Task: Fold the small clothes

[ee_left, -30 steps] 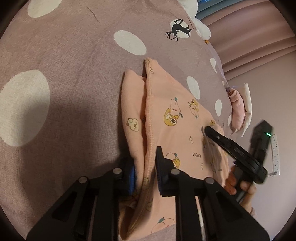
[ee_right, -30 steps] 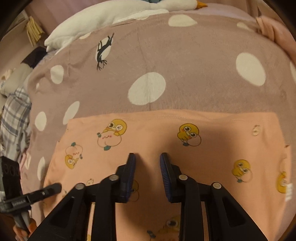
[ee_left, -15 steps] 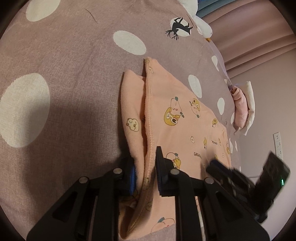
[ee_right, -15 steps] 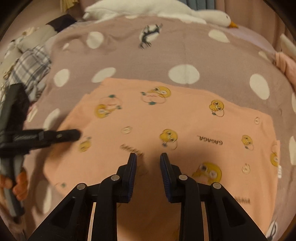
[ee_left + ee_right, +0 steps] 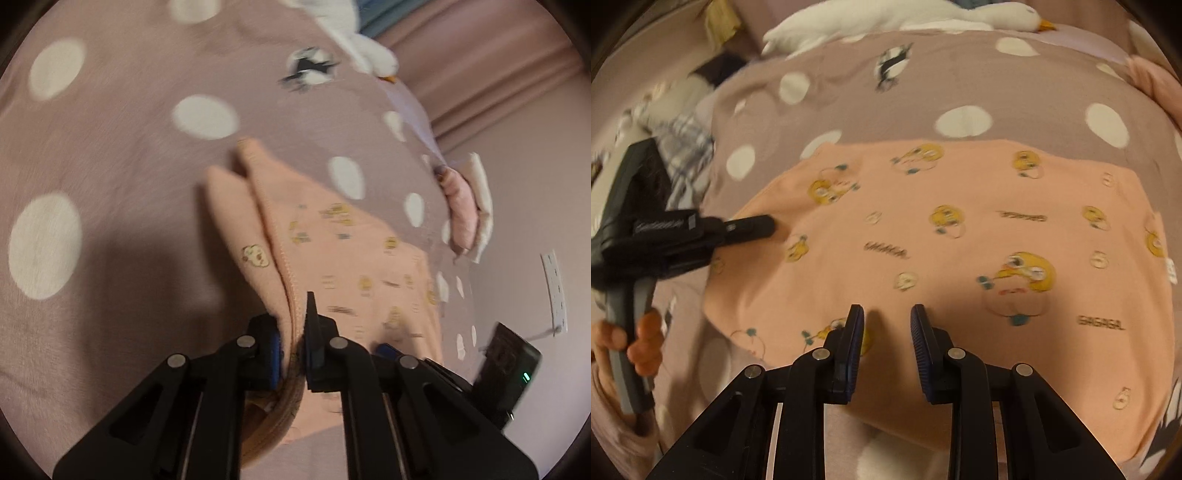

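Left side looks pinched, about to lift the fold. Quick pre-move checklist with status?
1. Left gripper shut on the hemmed edge of the peach garment: ok.
2. Both edge layers in that grip: cannot tell, one flap lies beside the hem.
3. Right gripper on cloth: not ok; open above the near edge, nothing between its fingers.
4. Garment flat, without big wrinkles: ok.
5. Spotted blanket beyond the garment free for the fold: ok.
6. Pink folded pile apart from the garment: ok.

Left claw (image 5: 293,349) pinched nearly shut, angled down; right claw (image 5: 887,334) parted, angled down
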`<state>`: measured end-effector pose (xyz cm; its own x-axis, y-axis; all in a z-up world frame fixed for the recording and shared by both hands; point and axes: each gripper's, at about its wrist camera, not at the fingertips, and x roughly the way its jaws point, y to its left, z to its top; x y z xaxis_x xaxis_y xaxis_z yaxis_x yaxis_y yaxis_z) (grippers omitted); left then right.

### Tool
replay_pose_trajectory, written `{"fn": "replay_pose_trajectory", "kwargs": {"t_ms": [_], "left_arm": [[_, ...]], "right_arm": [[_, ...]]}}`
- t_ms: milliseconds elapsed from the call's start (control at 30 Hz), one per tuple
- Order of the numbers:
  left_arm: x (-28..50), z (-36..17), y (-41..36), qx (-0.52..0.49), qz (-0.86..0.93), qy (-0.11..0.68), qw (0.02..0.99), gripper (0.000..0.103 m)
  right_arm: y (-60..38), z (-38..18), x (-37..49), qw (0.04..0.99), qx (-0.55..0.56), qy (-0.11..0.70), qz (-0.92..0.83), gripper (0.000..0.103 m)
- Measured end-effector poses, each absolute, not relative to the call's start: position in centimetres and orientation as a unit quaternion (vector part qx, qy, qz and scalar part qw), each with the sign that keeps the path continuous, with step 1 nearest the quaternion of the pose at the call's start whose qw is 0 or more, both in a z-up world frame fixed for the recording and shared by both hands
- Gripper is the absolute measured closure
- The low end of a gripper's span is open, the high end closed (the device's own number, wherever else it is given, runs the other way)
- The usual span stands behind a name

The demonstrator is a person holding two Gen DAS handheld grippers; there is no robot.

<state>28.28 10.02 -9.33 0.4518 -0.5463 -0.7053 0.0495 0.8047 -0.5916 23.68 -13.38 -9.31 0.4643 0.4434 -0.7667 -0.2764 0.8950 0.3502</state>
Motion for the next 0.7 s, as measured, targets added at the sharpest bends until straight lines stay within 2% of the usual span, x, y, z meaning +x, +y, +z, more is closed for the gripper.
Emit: {"fn": "replay_pose_trajectory", "kwargs": {"t_ms": [267,433,500,533,700], "left_arm": [[27.8,-6.2,1.7,-0.180,-0.235,0.485,0.823,0.095],[27.9,-7.3,-3.9,-0.125,-0.263,0.504,0.813,0.094],[27.8,-8.3,-6.5,-0.093,-0.275,0.519,0.804,0.091],[27.8,-8.7,-7.3,-0.085,-0.280,0.525,0.799,0.087],[26.8,-10.0,-9.1,-0.087,-0.318,0.537,0.777,0.084]], "right_arm": [[-20.5,-9.2,24.4,0.839,0.236,0.452,0.189,0.073],[-24.0,-9.8,24.6,0.828,0.299,0.441,0.174,0.073],[-25.0,-9.9,24.3,0.827,0.312,0.438,0.165,0.073],[-25.5,-10.1,24.2,0.825,0.321,0.437,0.160,0.073],[-27.3,-10.8,24.3,0.810,0.360,0.436,0.157,0.073]]}}
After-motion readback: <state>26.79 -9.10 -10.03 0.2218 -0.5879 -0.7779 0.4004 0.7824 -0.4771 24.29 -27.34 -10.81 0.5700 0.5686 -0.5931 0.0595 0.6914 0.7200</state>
